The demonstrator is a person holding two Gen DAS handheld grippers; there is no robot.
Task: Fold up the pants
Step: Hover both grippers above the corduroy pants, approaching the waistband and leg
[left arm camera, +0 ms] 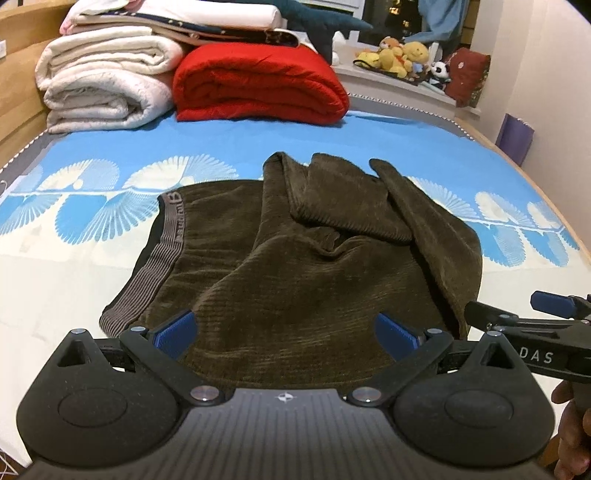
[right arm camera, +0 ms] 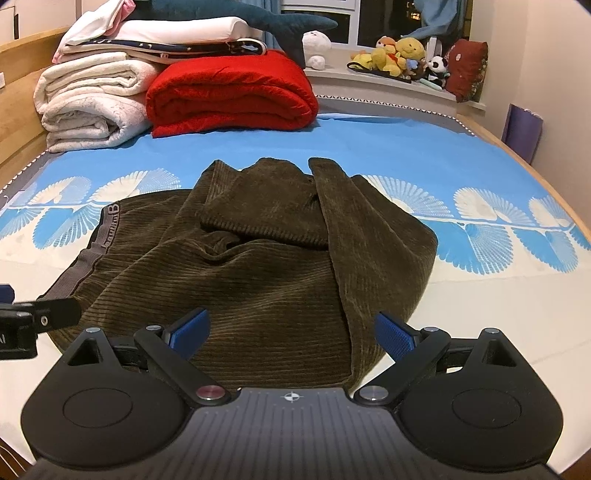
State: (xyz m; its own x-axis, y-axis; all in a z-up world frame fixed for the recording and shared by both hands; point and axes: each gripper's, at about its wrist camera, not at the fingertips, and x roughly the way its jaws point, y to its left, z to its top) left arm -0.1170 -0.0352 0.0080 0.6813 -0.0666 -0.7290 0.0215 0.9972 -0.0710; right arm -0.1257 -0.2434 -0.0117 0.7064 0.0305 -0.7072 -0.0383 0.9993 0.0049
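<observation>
Both of my claws hang spread wide over the near edge of the bed, gripping nothing: my left gripper (left arm camera: 286, 334) with its blue pads (left arm camera: 176, 331) over the near hem of the pants (left arm camera: 295, 266), my right gripper (right arm camera: 291, 334) just beside it, over the same near edge of the cloth. Under them lies the bed sheet (left arm camera: 424, 144), bright blue toward the far side with a band of white fan shapes across its middle and plain white toward me. At the far left corner of the bed a stack of white folded blankets (left arm camera: 103, 88) sits touching a red folded blanket (left arm camera: 258, 85), with more folded linen and a dark teal plush shark (right arm camera: 240, 20) on top. Behind the far edge runs a window ledge with yellow stuffed toys (left arm camera: 399, 55), a small panda and a dark red cushion (left arm camera: 469, 75); a wooden bed frame (left arm camera: 22, 48) rises on the left and a purple thing (left arm camera: 515, 138) leans at the right wall. My pants are dark olive corduroy, lying in the middle of the bed toward the near edge, the grey ribbed waistband (left arm camera: 166, 243) with lettering along their left side. Their legs are thrown back in a loose, crumpled heap over the body, ends pointing to the far side.
</observation>
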